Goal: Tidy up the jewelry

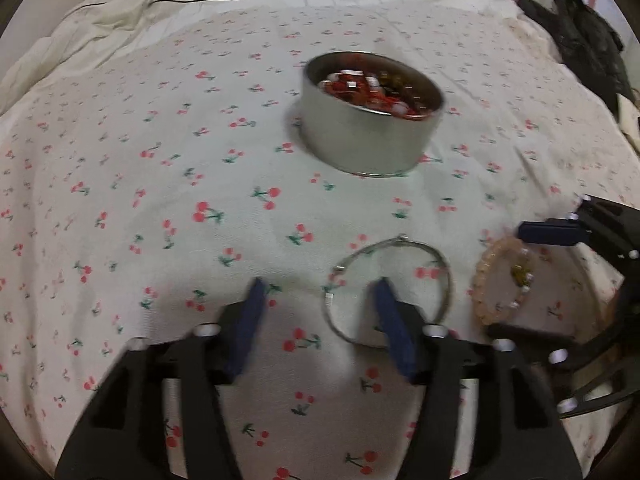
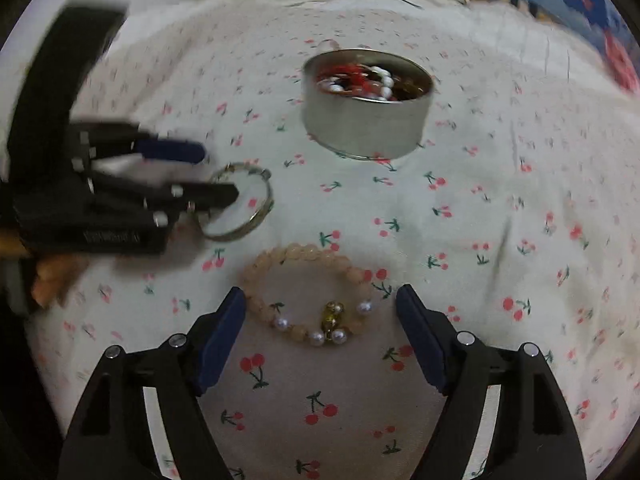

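A thin silver bangle [image 1: 444, 264] lies flat on the cherry-print cloth [image 1: 160, 200]. My left gripper [image 1: 321, 284] stands open over it, with its right finger inside the ring and the ring's left edge between the pads, untouched. A peach beaded bracelet [image 2: 300, 250] with white pearls and a gold charm lies between the fingers of my right gripper [image 2: 320, 292], which is open wide with neither pad pressing the beads. Further back stands a round silver tin [image 1: 372, 144] [image 2: 364, 128] holding red, white and amber beads. The right wrist view also shows the bangle [image 2: 256, 222] and the left gripper [image 2: 208, 172].
Cream bedding [image 1: 120, 20] with thin dark cables lies behind the cloth. A black garment [image 1: 588, 40] sits at the far right, with colourful fabric [image 2: 592, 8] beyond. The right gripper's fingers [image 1: 548, 232] reach over the bracelet [image 1: 480, 280] close beside my left one.
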`<state>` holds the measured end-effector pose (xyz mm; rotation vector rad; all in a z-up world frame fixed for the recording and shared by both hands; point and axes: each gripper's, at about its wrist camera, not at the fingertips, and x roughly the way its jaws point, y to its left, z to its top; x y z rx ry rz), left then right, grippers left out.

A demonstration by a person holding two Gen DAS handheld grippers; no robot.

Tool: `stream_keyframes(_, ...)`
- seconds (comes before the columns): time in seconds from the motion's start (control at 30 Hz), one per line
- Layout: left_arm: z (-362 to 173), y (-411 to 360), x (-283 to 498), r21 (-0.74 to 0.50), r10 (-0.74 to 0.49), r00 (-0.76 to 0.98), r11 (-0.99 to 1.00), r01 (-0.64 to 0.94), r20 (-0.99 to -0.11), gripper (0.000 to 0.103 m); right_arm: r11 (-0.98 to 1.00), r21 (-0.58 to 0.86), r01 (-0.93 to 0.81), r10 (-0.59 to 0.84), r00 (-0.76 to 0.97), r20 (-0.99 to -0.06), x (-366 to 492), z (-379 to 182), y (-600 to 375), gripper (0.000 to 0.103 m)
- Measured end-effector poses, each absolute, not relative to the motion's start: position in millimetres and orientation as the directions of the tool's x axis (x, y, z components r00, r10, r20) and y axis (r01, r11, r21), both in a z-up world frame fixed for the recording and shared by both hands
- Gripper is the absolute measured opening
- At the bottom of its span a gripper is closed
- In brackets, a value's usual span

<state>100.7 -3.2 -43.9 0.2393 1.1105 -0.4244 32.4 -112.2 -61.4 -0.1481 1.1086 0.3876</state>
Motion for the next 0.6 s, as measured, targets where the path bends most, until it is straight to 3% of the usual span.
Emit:
stream_keyframes(0.03,-43,-4,101,-0.038,-0.225,0.364,0.889,0.456,-0.904,0.019,0.919,0.065,-0.389,0.227,0.388,-0.893,31,-61,-110,0.072)
stream_keyframes(0.07,-42,-6,99,-0.035,-0.229,0.364,0.883,0.468,-0.903,0.010,0.915,0.066,-0.399,0.235,0.390,-0.890,31,-61,-109,0.055)
stream_keyframes(0.1,-42,-6,98,-0.031,-0.228,0.367,0.881,0.472,-0.902,0.002,0.914,0.073,-0.399,0.241,0.388,-0.889,31,-60,-110,0.047)
stream_keyframes(0.13,-40,-5,97,-0.035,-0.234,0.366,0.879,0.476,-0.901,0.002,0.918,0.071,-0.390,0.236,0.393,-0.889,32,-58,-112,0.023)
stream_keyframes(0.17,-38,-3,97,-0.052,-0.250,0.366,0.880,0.472,-0.896,0.002,0.922,0.070,-0.382,0.232,0.397,-0.888,33,-56,-115,0.012)
stream_keyframes(0.4,-22,13,105,-0.140,-0.320,0.388,0.894,0.425,-0.864,0.002,0.932,0.137,-0.337,0.285,0.442,-0.850,37,-42,-134,0.008)
stream_keyframes(0.6,-17,15,107,-0.164,-0.342,0.404,0.895,0.415,-0.848,0.002,0.913,0.285,-0.291,0.394,0.458,-0.797,40,-28,-157,0.008)
